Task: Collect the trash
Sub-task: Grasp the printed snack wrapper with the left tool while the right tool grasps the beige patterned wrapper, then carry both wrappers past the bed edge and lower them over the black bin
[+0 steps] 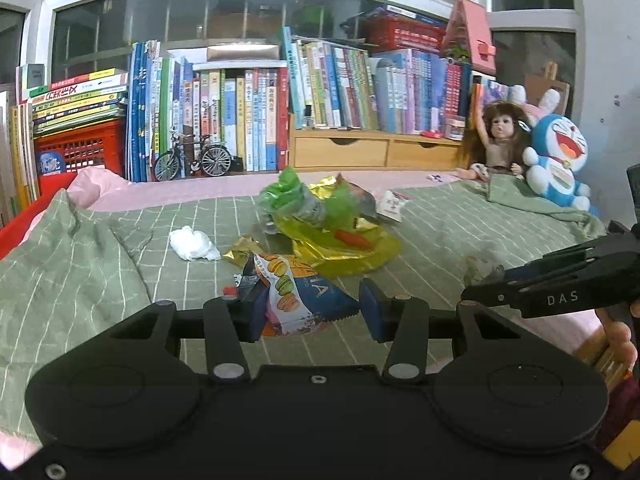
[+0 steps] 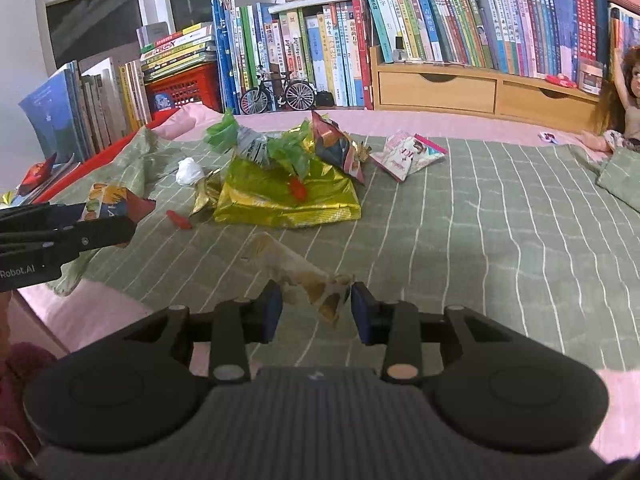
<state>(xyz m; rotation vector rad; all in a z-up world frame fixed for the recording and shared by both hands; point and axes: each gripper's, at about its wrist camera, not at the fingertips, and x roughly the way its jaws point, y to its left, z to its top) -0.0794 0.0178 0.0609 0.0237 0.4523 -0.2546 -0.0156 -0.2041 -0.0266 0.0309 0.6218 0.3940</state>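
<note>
On a bed spread with a green checked blanket, I work two claws through a scatter of snack litter, with shelves of books behind. Starting at my left: the left gripper stands parted around a macaron-print wrapper, whose near end sits between the blue pads; whether the left pad already touches the foil I cannot tell, and the right pad is clearly apart from it, so I count this claw as released, not yet clenched. A crumpled white tissue lies at about ten o'clock from it, and the main heap, a gold foil bag topped with green plastic, sits at twelve. Moving right, the right gripper is likewise spread, with a crumpled beige wrapper running in from eleven o'clock and its ragged tip between the pads, touching neither as far as I can see. A pink packet lies well off at one o'clock. In my judgement the step goes best by pressing each claw slightly forward so the pads close on a thick fold, not a flimsy edge, and clear of the blanket.
</note>
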